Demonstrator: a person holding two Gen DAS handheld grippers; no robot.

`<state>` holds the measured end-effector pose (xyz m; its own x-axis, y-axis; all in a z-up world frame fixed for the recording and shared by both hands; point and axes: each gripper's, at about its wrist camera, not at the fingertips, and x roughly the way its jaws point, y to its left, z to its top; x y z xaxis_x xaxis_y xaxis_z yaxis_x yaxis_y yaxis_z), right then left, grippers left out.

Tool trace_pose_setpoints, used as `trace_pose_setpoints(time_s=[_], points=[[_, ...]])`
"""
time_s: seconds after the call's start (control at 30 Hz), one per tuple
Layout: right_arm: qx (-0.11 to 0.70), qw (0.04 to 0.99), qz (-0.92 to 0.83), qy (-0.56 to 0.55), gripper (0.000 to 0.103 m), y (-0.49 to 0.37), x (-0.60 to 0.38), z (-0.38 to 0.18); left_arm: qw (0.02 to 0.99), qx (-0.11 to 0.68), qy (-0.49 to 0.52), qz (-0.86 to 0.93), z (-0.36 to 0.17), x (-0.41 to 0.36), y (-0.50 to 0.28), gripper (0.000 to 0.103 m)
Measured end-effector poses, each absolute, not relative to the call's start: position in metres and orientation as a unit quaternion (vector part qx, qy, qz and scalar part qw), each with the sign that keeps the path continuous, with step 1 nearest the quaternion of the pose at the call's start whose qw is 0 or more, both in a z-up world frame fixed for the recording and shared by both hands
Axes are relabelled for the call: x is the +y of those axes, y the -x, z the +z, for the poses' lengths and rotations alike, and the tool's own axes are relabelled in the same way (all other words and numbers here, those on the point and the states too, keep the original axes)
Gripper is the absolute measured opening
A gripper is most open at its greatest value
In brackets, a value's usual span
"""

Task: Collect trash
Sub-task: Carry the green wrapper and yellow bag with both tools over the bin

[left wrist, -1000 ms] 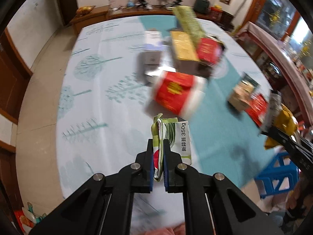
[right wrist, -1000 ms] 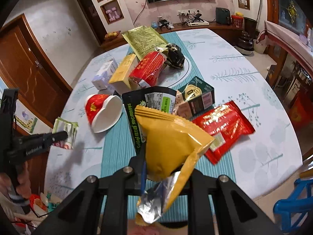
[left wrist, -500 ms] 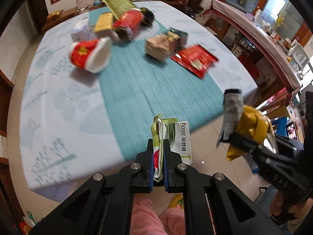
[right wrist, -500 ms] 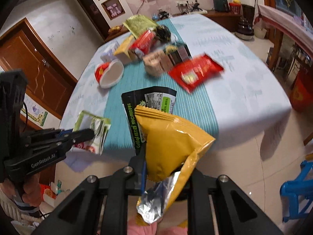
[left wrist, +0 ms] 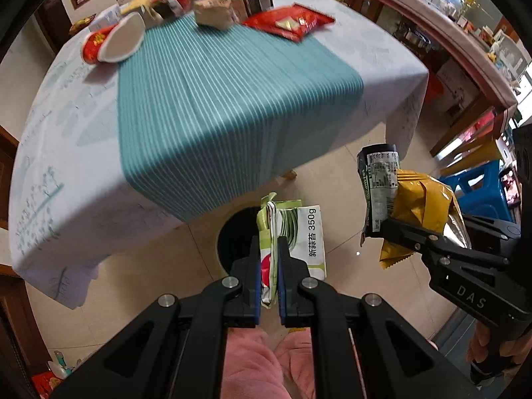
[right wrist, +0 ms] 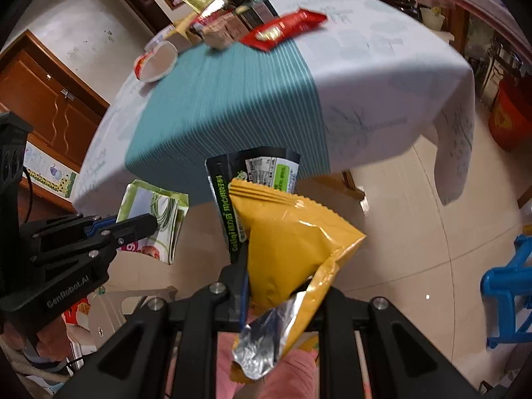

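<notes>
Green-white packet pinched in left gripper, frame centre, over dark bin opening; right gripper clamps yellow bag plus black wrapper. Centre over opening before releasing.

Both grippers now hang off the table edge over the tiled floor, where earlier they were above the tablecloth. The left gripper carries its green-and-white packet above a dark round opening that was not in view before. The right gripper, with its yellow bag and black wrapper, sits closer beside the left one.
</notes>
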<state>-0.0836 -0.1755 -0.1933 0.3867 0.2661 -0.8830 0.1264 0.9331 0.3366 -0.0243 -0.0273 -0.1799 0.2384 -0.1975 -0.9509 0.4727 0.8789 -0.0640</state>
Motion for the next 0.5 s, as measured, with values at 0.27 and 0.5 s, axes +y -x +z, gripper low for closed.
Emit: trace_pose_setpoints(time_s=[0.27,0.5], points=[[0.571,0.79,0.025,-0.22,0.017,0.084,-0.176,-0.259,0.772,0.585,-0.116,-0.217,-0.244,-0.026,0.027,0.005],[0.592,0.768,0.005,-0.245,0.017,0.073,-0.169,-0.347,0.755,0.607,-0.123,-0.214,-0.328,-0.021,0.026,0.005]])
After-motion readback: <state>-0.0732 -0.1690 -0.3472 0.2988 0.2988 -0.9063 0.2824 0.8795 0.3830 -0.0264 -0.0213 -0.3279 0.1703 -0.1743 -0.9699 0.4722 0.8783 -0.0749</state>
